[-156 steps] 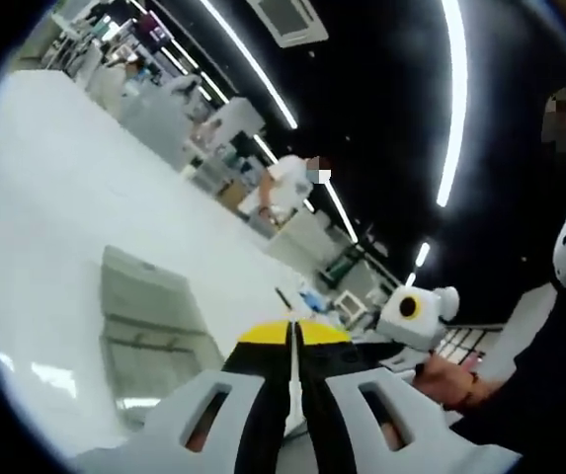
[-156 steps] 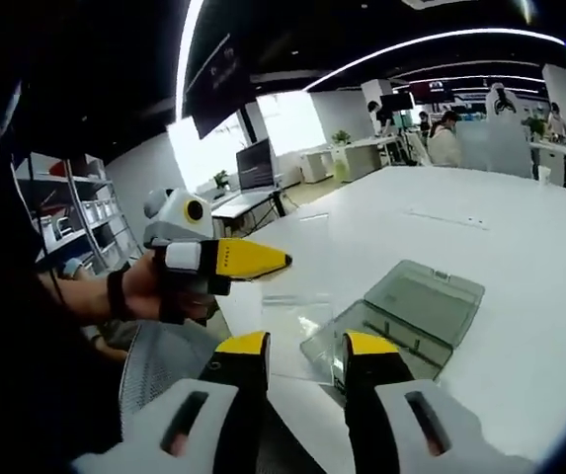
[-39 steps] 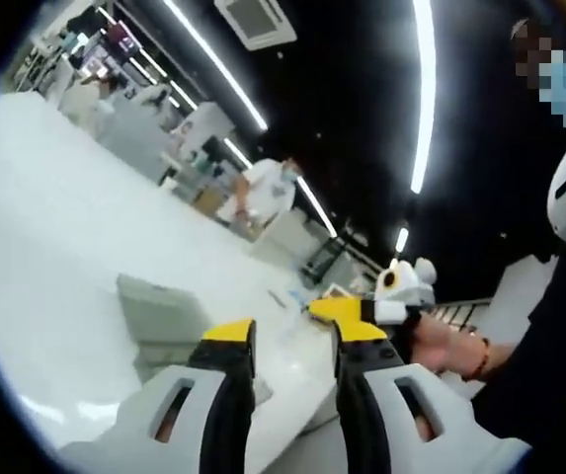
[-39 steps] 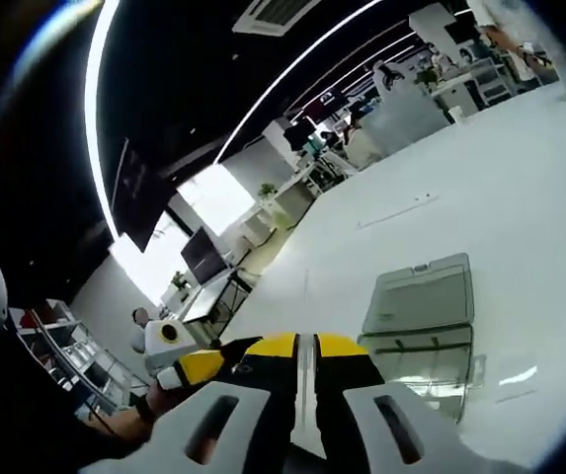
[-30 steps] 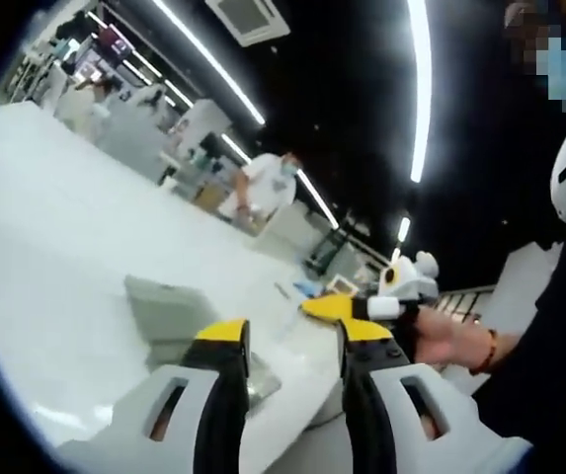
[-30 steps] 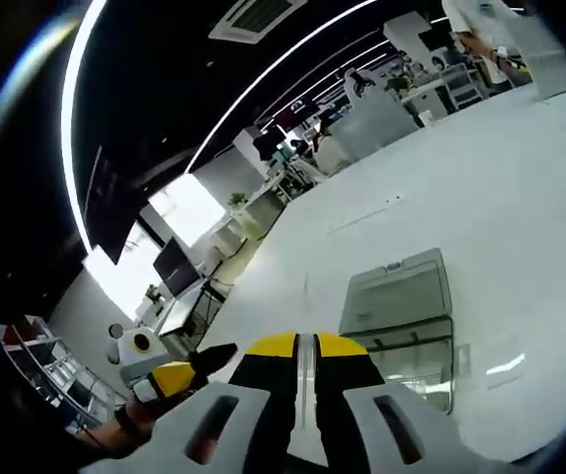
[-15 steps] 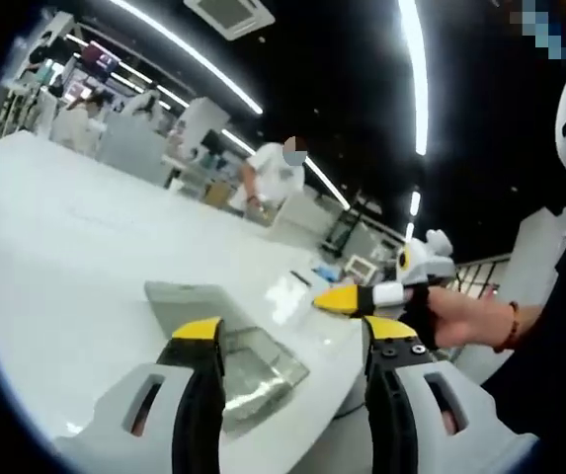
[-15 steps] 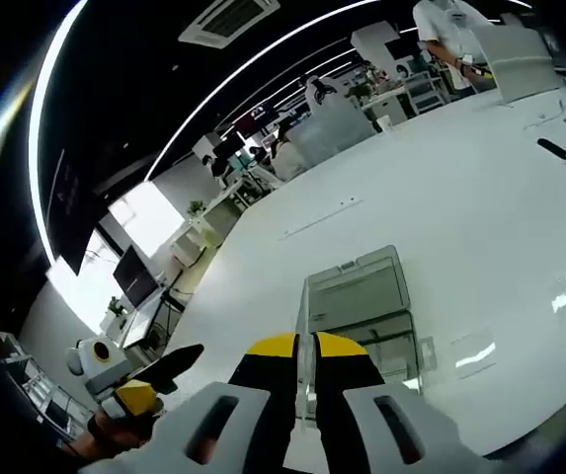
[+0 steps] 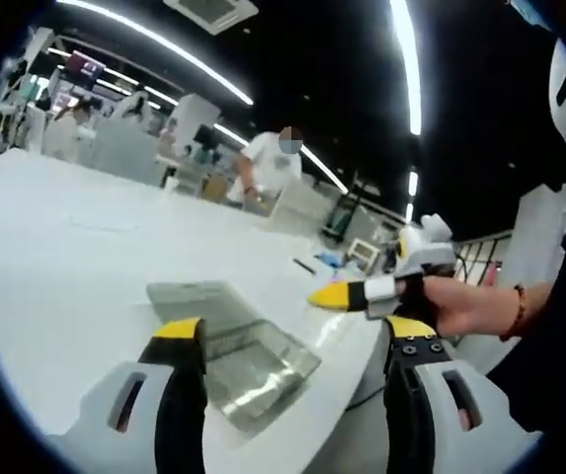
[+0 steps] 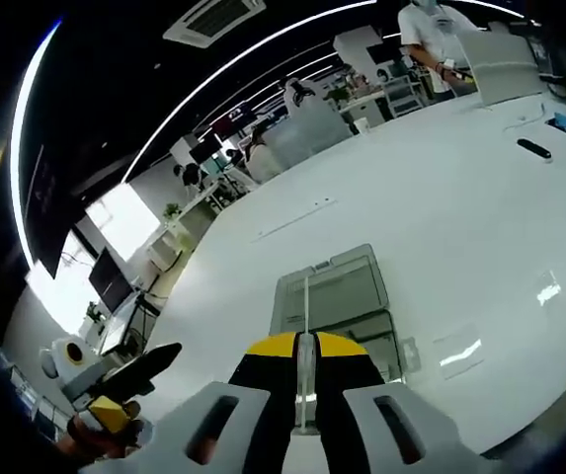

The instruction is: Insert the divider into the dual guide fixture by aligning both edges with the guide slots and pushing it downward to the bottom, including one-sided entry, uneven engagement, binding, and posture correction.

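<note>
My right gripper (image 10: 300,343) is shut on the divider (image 10: 305,306), a thin clear sheet seen edge-on that rises between its yellow tips. Beyond it the clear grey fixture (image 10: 337,296) lies on the white table (image 10: 441,207). My left gripper (image 9: 294,334) stands wide open with nothing between its jaws, just above the fixture (image 9: 233,346). In the left gripper view the right gripper (image 9: 334,294) comes in from the right, held by a hand (image 9: 470,308), beside the fixture's near corner. The left gripper (image 10: 129,387) also shows at the lower left of the right gripper view, with its jaws apart.
A small black object (image 10: 536,148) lies far off on the table. The table's rounded edge (image 9: 347,415) runs close under the fixture. A person in a white shirt (image 9: 263,168) stands at desks beyond the table.
Five seconds ago the left gripper was shut on the divider and the right was open; now the right holds it. Over the last second the left jaws spread wider and both views tipped toward the fixture.
</note>
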`<state>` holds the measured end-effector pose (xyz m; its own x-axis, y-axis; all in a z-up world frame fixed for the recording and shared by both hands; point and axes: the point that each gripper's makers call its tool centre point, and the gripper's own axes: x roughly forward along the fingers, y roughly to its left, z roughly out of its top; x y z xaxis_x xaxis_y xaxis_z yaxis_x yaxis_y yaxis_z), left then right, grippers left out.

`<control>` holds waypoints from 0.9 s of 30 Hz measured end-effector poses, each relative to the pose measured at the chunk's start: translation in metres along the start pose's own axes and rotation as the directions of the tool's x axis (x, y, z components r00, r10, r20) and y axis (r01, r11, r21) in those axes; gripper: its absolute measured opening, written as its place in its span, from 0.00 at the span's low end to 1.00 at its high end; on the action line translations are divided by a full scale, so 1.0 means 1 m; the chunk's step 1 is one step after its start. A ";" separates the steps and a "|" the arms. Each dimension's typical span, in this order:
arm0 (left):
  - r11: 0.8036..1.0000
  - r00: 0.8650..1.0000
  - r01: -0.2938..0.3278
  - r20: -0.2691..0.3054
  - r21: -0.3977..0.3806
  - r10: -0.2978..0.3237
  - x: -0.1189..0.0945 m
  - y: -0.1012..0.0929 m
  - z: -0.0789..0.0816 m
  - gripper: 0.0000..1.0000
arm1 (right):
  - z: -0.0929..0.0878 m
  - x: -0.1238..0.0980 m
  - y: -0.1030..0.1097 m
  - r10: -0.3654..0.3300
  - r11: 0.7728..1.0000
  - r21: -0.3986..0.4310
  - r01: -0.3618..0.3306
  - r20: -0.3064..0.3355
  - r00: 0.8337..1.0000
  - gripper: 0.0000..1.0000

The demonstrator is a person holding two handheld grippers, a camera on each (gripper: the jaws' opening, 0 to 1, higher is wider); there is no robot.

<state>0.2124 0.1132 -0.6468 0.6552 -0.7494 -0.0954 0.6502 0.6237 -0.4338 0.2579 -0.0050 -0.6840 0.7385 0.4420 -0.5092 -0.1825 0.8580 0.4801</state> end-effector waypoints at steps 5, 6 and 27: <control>1.000 1.000 0.007 -0.020 0.028 -0.006 0.004 0.001 -0.001 0.75 | -0.001 0.002 -0.004 -0.026 1.000 0.010 0.026 0.010 1.000 0.00; 0.999 1.000 0.008 -0.023 0.031 -0.007 0.004 0.001 -0.001 0.75 | -0.001 0.002 -0.005 -0.032 0.999 0.012 0.031 0.012 0.999 0.00; 0.998 0.999 -0.010 -0.038 0.070 0.013 0.010 0.017 -0.007 0.96 | -0.015 0.017 -0.018 -0.087 0.996 -0.031 0.087 -0.002 0.996 0.00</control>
<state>0.2275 0.1151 -0.6611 0.6483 -0.7494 -0.1347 0.6689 0.6451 -0.3694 0.2635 -0.0088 -0.7119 0.7506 0.3661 -0.5501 -0.1378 0.9009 0.4115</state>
